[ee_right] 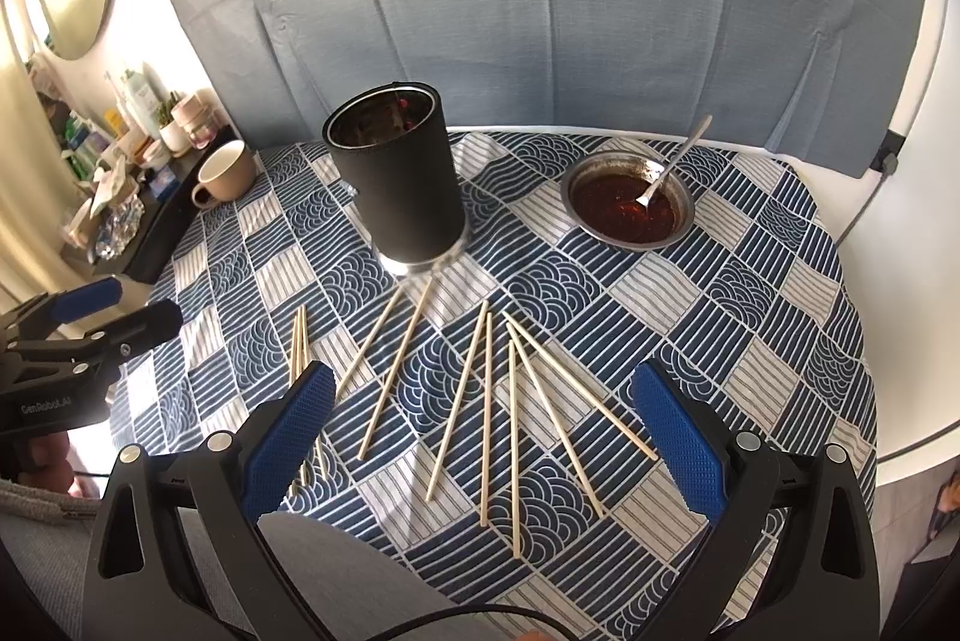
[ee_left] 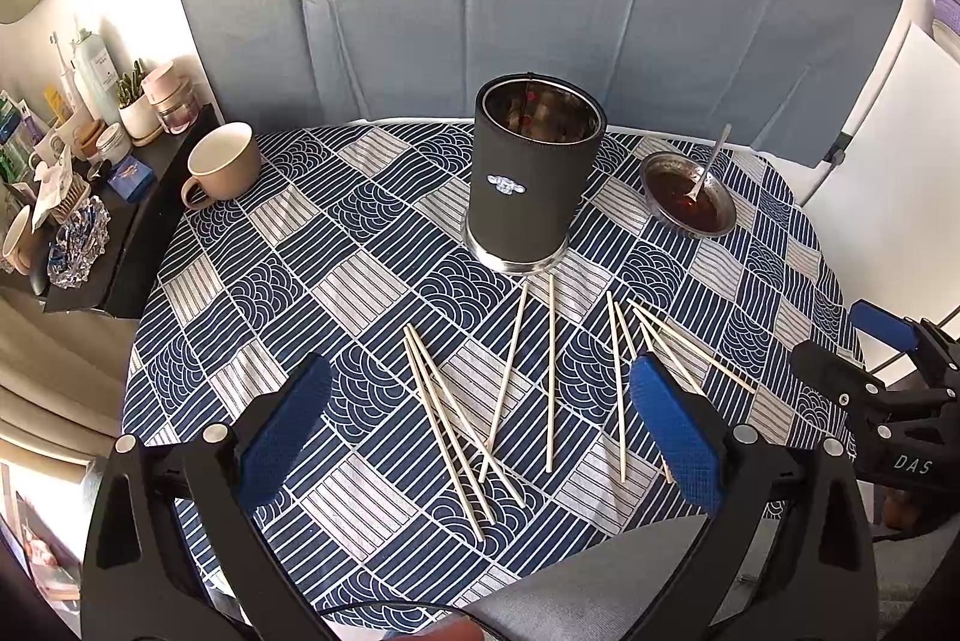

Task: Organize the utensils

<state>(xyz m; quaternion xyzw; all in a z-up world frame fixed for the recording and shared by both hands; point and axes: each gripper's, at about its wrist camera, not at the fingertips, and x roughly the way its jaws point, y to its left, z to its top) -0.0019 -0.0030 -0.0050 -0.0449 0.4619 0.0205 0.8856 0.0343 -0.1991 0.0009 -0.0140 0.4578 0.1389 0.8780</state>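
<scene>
Several pale wooden chopsticks (ee_left: pixel 507 389) (ee_right: pixel 486 413) lie scattered on the blue patterned tablecloth (ee_left: pixel 360 281) (ee_right: pixel 690 317). Behind them stands a black cylindrical holder (ee_left: pixel 531 185) (ee_right: pixel 399 185) with a shiny metal inside. My left gripper (ee_left: pixel 480 431) hovers open above the near chopsticks, holding nothing. My right gripper (ee_right: pixel 483 437) is also open and empty over the chopsticks on its side. The right gripper (ee_left: pixel 900 383) shows at the right edge of the left wrist view, and the left gripper (ee_right: pixel 90 323) at the left edge of the right wrist view.
A metal bowl of dark red sauce (ee_left: pixel 687 194) (ee_right: pixel 627 200) with a spoon (ee_left: pixel 711 161) (ee_right: pixel 675 161) sits right of the holder. A beige mug (ee_left: pixel 222 164) (ee_right: pixel 225 173) stands at the table's left rear. A cluttered black shelf (ee_left: pixel 90 197) adjoins the left edge. Blue cloth hangs behind.
</scene>
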